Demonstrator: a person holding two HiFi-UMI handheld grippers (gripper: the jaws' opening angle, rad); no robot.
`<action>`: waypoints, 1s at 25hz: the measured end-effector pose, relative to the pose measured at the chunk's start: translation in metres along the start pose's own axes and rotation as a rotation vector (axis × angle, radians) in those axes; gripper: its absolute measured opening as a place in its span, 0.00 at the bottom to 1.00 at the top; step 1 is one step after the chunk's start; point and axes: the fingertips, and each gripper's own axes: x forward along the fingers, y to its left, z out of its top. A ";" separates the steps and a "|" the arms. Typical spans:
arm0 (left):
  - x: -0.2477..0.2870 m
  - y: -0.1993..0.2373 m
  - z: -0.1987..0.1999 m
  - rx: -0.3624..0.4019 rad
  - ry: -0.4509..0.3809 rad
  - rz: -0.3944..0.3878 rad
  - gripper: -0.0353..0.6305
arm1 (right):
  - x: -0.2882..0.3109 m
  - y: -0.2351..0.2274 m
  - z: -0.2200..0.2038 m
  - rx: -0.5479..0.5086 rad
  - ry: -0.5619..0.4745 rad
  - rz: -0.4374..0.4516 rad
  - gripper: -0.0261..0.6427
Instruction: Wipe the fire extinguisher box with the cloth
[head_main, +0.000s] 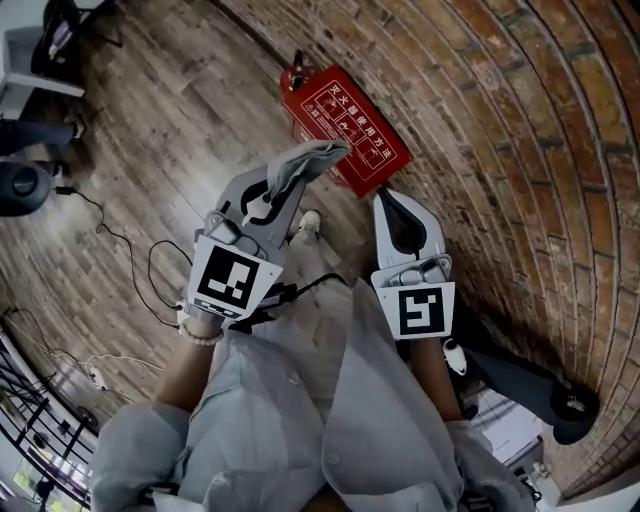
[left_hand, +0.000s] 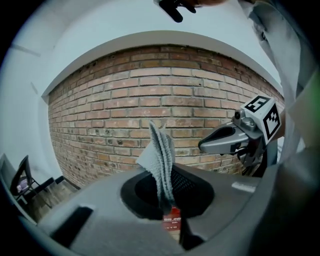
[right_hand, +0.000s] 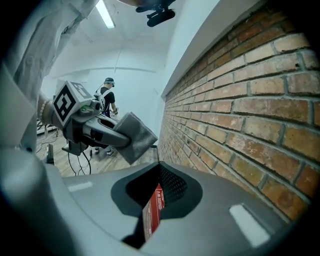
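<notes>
The red fire extinguisher box (head_main: 342, 124) lies on the wooden floor against the brick wall (head_main: 520, 150), ahead of both grippers. My left gripper (head_main: 288, 185) is shut on a grey cloth (head_main: 312, 159), which hangs in the air just short of the box's near left edge. In the left gripper view the cloth (left_hand: 161, 159) sticks up from between the jaws, with the box (left_hand: 171, 223) showing through the gap below. My right gripper (head_main: 389, 206) is shut and empty, just short of the box's near corner. The right gripper view shows the box (right_hand: 153, 212) through the slit.
Cables (head_main: 130, 250) trail over the floor on the left, near a dark wheeled base (head_main: 20, 186). A grey chair leg with a castor (head_main: 560, 400) lies at lower right by the wall. A person (right_hand: 106, 97) stands far down the room.
</notes>
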 end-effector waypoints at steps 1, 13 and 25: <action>0.006 0.000 -0.002 0.006 0.007 -0.012 0.07 | 0.004 -0.002 -0.005 0.006 0.009 -0.004 0.05; 0.074 -0.013 -0.052 -0.017 0.097 -0.174 0.07 | 0.039 -0.036 -0.065 0.079 0.035 -0.106 0.05; 0.164 -0.036 -0.102 -0.001 0.125 -0.314 0.07 | 0.062 -0.067 -0.137 0.125 0.083 -0.174 0.05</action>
